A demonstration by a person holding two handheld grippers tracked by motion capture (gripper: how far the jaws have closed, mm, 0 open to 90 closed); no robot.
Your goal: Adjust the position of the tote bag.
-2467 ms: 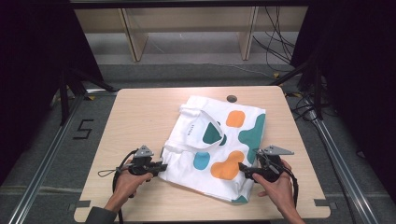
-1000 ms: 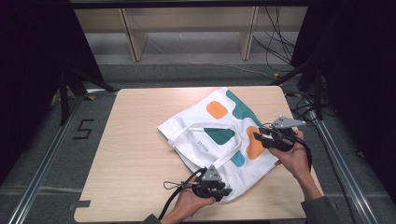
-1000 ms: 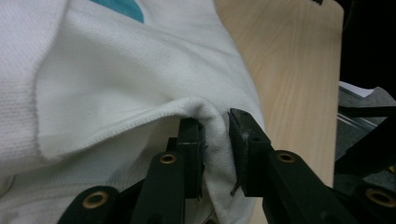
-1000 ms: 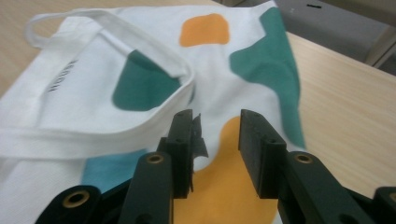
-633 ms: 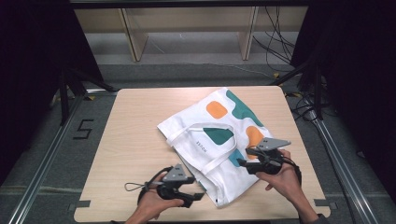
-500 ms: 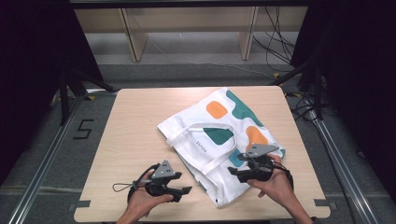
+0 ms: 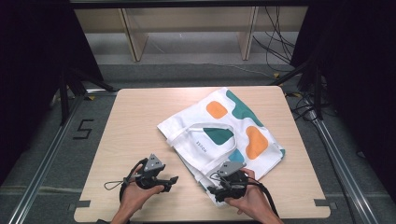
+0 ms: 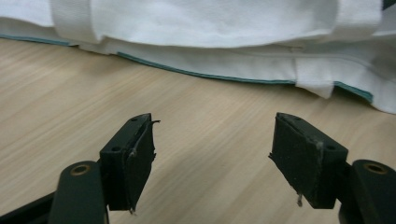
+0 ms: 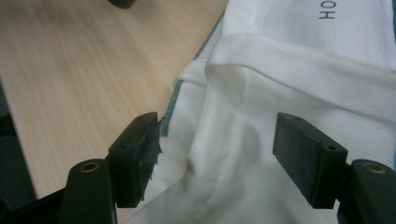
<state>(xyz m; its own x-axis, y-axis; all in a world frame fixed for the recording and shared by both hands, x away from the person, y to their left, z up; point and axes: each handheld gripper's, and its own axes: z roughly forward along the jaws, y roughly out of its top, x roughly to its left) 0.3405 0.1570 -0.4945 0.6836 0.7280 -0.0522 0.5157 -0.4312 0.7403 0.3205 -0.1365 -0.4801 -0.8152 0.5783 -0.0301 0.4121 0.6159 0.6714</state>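
A white tote bag [image 7: 224, 133] with orange and teal patches lies flat on the right half of the wooden table [image 7: 140, 121], its handles [image 7: 205, 126] folded across it. My left gripper [image 7: 173, 180] rests near the front edge, left of the bag, pointing at it. In the left gripper view its jaws have just been opening; the left gripper [image 8: 212, 168] is open over bare wood, the bag's hem [image 8: 210, 28] ahead. My right gripper [image 7: 212, 189] sits at the bag's front corner. Its jaws have just been opening too; the right gripper [image 9: 217, 158] is open, with white fabric [image 9: 289, 70] below and between the pads.
Bare wood fills the table's left half. Metal rails [image 7: 42, 177] run along both sides on the floor, with a "5" marker [image 7: 84, 129] at the left. Wooden shelf legs [image 7: 130, 39] and loose cables [image 7: 275, 42] lie beyond the far edge.
The bag was swung round to its present angle, then let go. Both hands slid back toward the front edge, the left one going left off the bag, and both pairs of jaws opened.
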